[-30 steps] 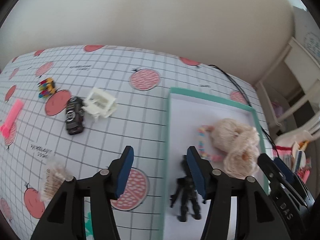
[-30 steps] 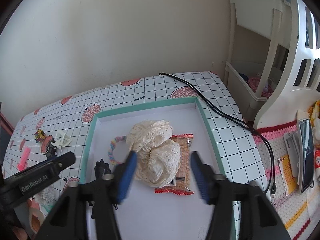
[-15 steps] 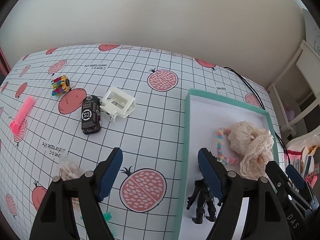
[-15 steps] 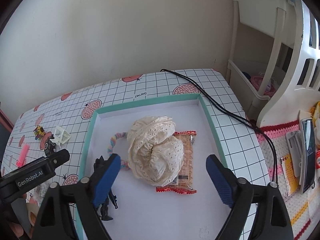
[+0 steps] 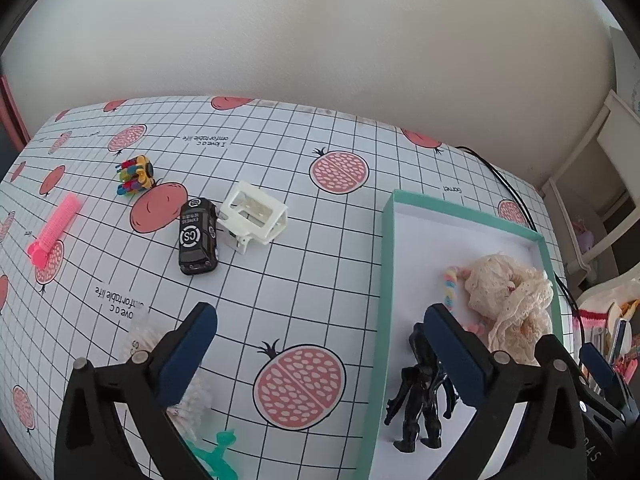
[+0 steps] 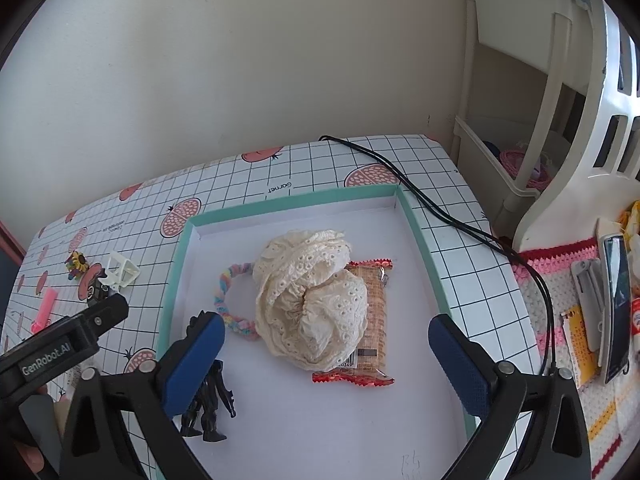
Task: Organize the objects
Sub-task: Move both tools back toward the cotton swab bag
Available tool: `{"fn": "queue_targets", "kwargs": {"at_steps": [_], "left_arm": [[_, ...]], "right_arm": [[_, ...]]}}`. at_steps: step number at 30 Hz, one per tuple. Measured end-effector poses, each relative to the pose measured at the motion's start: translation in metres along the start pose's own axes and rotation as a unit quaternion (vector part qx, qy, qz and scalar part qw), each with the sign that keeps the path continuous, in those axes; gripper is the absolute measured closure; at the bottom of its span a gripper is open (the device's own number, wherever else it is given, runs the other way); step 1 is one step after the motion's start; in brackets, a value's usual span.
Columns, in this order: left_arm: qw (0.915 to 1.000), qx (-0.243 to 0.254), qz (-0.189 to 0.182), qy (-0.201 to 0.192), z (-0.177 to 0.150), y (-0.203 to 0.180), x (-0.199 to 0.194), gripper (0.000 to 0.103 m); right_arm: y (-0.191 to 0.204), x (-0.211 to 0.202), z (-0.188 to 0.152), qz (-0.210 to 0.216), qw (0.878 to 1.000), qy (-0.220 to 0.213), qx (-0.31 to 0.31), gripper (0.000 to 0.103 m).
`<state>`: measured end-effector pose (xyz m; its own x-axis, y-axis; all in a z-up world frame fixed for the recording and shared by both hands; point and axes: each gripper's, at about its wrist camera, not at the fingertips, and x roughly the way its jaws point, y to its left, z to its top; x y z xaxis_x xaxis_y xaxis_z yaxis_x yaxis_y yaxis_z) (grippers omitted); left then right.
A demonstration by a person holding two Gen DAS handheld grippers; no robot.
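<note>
A teal-rimmed tray (image 5: 385, 272) (image 6: 176, 280) lies on the right of the table. In it are a cream lace cloth (image 6: 312, 300) (image 5: 508, 300), a pastel braided loop (image 6: 226, 300), an orange snack packet (image 6: 372, 320) and a black figurine (image 5: 420, 392) (image 6: 208, 404). Left of the tray lie a black toy car (image 5: 197, 236), a white plastic frame (image 5: 256, 218), a colourful small toy (image 5: 134, 174) and a pink comb (image 5: 54, 230). My left gripper (image 5: 320, 344) is open above the tray's left rim, empty. My right gripper (image 6: 326, 360) is open over the tray, empty.
A bristly white object (image 5: 188, 396) and a green plastic piece (image 5: 218, 454) lie near the table's front edge. A black cable (image 6: 440, 216) runs along the tray's right side. White shelving (image 6: 540, 120) and a cluttered knitted mat (image 6: 580, 320) stand beyond the table's right edge.
Both grippers have opened wide. The left one has pulled back and shifted left, leaving the black figurine lying in the tray. The right one has risen slightly.
</note>
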<state>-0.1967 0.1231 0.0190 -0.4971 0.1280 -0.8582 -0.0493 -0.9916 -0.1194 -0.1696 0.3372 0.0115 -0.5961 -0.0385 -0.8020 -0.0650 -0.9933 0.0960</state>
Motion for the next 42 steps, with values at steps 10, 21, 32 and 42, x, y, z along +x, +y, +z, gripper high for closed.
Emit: {"fn": "queue_targets", "kwargs": {"at_steps": [10, 21, 32, 42], "left_arm": [[1.0000, 0.003, -0.002, -0.002, -0.002, 0.009, -0.006, 0.000], [0.9995, -0.025, 0.012, -0.014, 0.000, 0.054, -0.032, 0.000], [0.9952, -0.082, 0.052, -0.014, 0.000, 0.130, -0.051, 0.000], [0.9960, -0.066, 0.051, 0.031, -0.008, 0.158, -0.048, 0.000]], "right_arm": [[0.008, -0.004, 0.001, -0.002, 1.000, 0.002, -0.007, 0.000], [0.044, -0.020, 0.004, 0.036, 0.999, 0.000, -0.033, 0.000], [0.103, -0.028, -0.006, 0.080, 0.993, 0.013, -0.089, 0.000], [0.161, -0.023, -0.031, 0.126, 0.980, 0.064, -0.144, 0.000]]}}
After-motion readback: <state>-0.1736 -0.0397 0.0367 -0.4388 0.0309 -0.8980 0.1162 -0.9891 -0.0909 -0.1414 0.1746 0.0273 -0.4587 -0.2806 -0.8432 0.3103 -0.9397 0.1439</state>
